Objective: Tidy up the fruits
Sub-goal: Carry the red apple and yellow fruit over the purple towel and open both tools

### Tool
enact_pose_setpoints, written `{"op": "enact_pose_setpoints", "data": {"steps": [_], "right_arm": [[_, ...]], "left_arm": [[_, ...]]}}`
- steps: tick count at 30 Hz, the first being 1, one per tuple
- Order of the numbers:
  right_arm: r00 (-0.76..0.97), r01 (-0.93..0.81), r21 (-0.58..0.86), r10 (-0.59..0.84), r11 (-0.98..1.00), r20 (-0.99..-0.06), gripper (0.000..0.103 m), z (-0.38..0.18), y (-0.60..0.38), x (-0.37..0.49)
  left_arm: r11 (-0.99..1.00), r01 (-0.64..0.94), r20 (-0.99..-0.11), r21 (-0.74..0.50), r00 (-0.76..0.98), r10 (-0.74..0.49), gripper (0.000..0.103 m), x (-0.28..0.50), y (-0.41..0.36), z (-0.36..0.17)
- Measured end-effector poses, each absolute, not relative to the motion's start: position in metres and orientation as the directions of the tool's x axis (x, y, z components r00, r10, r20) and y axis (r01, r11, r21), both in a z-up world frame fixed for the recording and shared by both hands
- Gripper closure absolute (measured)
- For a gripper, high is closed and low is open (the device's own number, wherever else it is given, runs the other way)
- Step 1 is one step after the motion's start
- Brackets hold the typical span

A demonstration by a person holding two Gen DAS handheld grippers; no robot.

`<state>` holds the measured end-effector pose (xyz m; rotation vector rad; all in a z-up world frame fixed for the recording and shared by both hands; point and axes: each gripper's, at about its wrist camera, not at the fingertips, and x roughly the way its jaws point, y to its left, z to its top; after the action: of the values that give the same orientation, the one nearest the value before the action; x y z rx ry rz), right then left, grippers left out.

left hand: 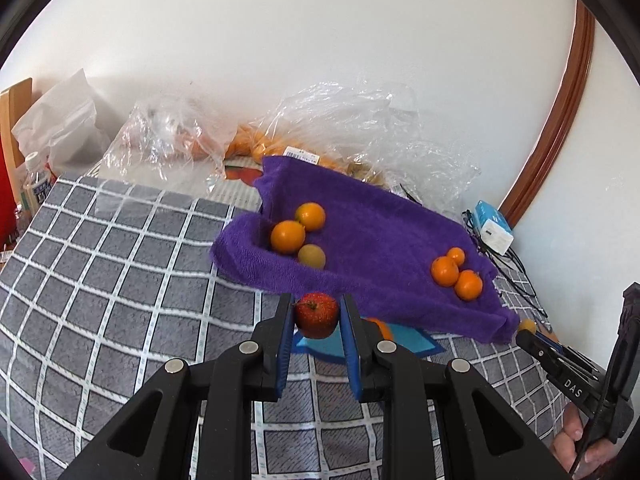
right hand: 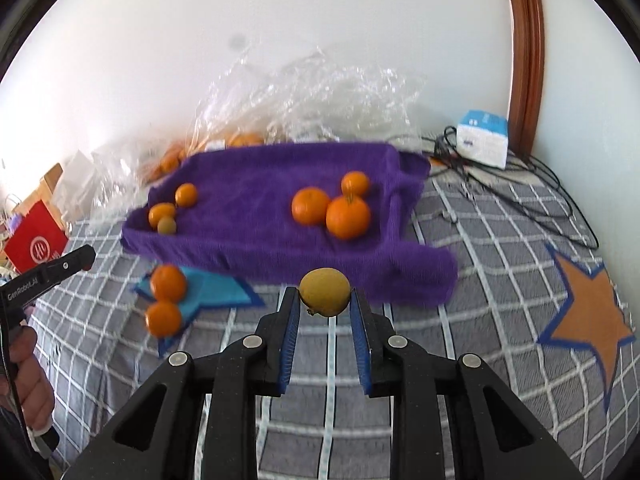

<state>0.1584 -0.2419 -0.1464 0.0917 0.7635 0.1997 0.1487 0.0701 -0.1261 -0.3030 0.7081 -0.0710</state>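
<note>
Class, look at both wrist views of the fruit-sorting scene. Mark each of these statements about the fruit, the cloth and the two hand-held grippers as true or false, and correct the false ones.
1. The left hand-held gripper holds a red fruit. True.
2. The right hand-held gripper is empty. False: it is shut on a yellow-brown fruit.
3. The purple towel has fruit in two separate groups. True.
4. The towel is green. False: it is purple.
5. Two oranges lie off the towel on the checked cover, on a blue star patch. True.
</note>
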Motion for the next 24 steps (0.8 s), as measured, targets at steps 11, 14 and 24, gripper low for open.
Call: {"op": "enact_pose_setpoints", "data": {"steps": [11,14,24], "right_arm": [[0.721,-0.150,0.137,0.203,0.979,-0.662,0.077,-0.120,-0.240,0.216],[0.725,-0.149,0.121,0.191,0.981,-0.661,0.077,-0.119,-0.237,0.233],[0.673,-0.124,0.138,0.186,0.983,-0.716,0.077,-0.144,-0.239,0.299]], "left_arm": [[0.971,-0.025,-0.630,-0.237,0.765,-0.133,0.081,0.201,0.069,-0.093],[0.972,-0.030,-0.639,-0.235,0.758,-0.131,0.081,0.219,0.069,-0.093],[0.969,-0.036,-0.692,-0.244,0.707,-0.148,0.081,0.265,0.066,-0.119]]}}
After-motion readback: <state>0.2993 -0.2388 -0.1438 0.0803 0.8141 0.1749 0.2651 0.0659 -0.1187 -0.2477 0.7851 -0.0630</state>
